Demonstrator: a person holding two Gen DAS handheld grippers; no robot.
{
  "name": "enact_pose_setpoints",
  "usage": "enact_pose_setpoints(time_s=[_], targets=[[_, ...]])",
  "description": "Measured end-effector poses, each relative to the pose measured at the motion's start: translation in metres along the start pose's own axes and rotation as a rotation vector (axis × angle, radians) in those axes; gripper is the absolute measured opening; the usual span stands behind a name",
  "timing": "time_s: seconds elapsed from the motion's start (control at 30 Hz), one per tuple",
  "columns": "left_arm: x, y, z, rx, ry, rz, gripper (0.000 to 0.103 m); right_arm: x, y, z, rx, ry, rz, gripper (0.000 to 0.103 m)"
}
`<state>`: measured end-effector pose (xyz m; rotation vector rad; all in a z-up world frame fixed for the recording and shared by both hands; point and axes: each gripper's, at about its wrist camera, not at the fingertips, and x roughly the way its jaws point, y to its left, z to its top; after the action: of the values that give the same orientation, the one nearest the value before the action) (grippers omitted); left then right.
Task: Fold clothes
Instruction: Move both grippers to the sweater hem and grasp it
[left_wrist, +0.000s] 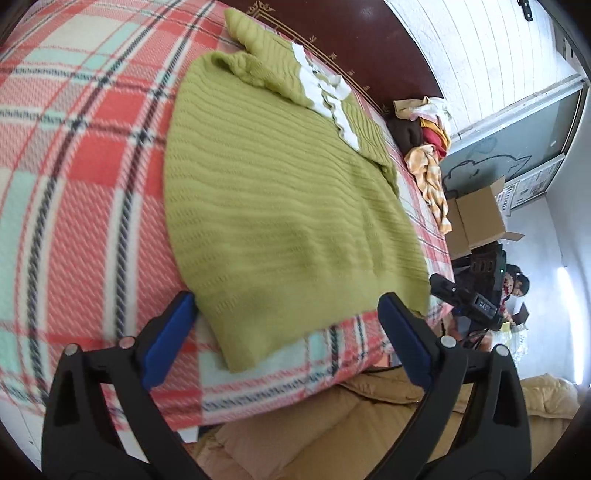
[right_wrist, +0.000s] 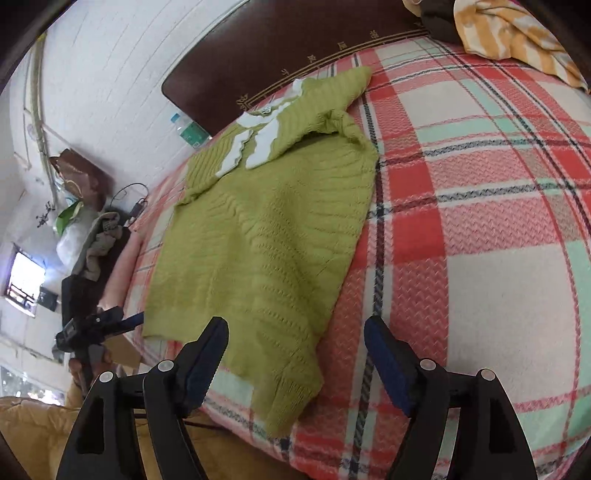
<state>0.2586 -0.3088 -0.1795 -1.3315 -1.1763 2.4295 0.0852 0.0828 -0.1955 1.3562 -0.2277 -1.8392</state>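
Note:
A green knit sweater (left_wrist: 273, 192) with a white scalloped collar (left_wrist: 325, 92) lies spread flat on a red, cream and mint plaid blanket (left_wrist: 74, 166), collar toward the dark headboard. My left gripper (left_wrist: 288, 317) is open and empty, hovering over the sweater's hem at the bed's near edge. The sweater also shows in the right wrist view (right_wrist: 266, 229), with one sleeve folded in near the collar (right_wrist: 258, 136). My right gripper (right_wrist: 295, 343) is open and empty over the hem's other corner. The left gripper (right_wrist: 92, 328) shows at the left of that view.
A dark brown headboard (left_wrist: 369, 44) runs along the far edge. A pile of other clothes (left_wrist: 424, 140) sits at the bed's corner, with a cardboard box (left_wrist: 476, 218) beyond. A tan quilt (left_wrist: 332, 424) lies below the bed edge. A bottle (right_wrist: 188, 131) and cluttered side table (right_wrist: 92, 229) stand at the left.

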Motion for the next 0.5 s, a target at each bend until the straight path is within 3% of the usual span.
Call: enact_pose_setpoints(time_s=[0.07,0.37,0.47,0.5], targets=[[0.006,-0.001,-0.004,-0.027,0.017,-0.037,0.101,0.001,0.003,-0.006,0.005,0.020,0.057,0.079],[0.014,-0.004,-0.001,-0.119,-0.030,-0.039,0.101,-0.003,0.010,-0.032,0.009,0.009,0.122,0.080],[0.016,-0.004,0.002,-0.131,-0.023,-0.001,0.094,-0.001,0.010,-0.032,0.022,-0.008,0.135,0.080],[0.017,-0.004,0.004,-0.133,-0.017,0.016,0.086,-0.001,0.010,-0.032,0.029,-0.014,0.139,0.080]])
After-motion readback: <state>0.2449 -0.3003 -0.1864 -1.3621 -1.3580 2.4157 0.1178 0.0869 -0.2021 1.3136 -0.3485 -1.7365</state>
